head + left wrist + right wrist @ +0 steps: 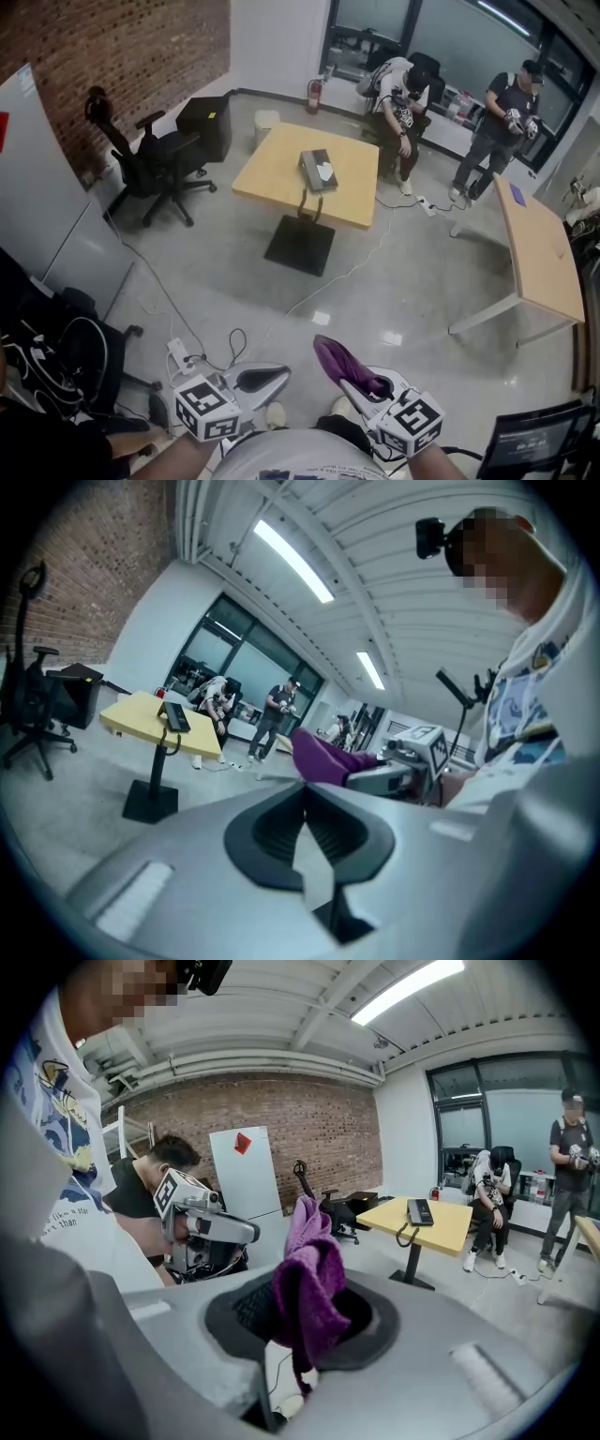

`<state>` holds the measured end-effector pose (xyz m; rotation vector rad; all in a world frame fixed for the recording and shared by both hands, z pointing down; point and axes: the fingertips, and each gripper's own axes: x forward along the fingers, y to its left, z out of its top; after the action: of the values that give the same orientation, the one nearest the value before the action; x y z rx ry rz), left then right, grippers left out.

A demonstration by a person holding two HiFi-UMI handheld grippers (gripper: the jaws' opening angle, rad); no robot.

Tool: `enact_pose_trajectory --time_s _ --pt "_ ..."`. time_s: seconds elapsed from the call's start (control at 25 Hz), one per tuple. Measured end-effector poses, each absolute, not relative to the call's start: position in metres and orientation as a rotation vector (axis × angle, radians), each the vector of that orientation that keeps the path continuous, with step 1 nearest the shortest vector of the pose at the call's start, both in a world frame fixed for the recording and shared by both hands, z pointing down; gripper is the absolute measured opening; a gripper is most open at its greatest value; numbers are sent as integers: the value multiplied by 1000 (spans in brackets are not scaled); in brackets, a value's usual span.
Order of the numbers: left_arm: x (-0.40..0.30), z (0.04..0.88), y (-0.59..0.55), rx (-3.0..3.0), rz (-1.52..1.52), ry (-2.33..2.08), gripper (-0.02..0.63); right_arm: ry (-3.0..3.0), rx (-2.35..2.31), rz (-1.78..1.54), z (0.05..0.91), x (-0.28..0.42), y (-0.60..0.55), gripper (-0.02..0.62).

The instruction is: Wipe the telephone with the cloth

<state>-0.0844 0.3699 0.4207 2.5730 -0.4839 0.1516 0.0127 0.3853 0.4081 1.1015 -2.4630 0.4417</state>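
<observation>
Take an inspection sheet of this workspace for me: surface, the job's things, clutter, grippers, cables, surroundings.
Surface: yellow table, across the floor from the person, out of reach for now.
Job's things: telephone lies on the table; purple cloth is held in the right hand-held gripper.
Clutter: nothing seen on the table besides the telephone.
Grippers: left hand-held gripper shut and empty; right shut on the cloth.
Cables: telephone cord hangs over the table edge; power strip with leads on the floor near the person.
Surroundings: office chair, second table, seated person and standing person at the back.
</observation>
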Motion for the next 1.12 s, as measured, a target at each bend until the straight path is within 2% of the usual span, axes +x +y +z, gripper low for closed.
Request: enact_pose_trajectory --time_s 0.6,1.12 --pt "-55 419 329 2521 162 -547 6 -2516 1057 485 411 42 340 84" --pt "12 401 237 2512 176 -686 6 -2586 973 481 408 117 244 84"
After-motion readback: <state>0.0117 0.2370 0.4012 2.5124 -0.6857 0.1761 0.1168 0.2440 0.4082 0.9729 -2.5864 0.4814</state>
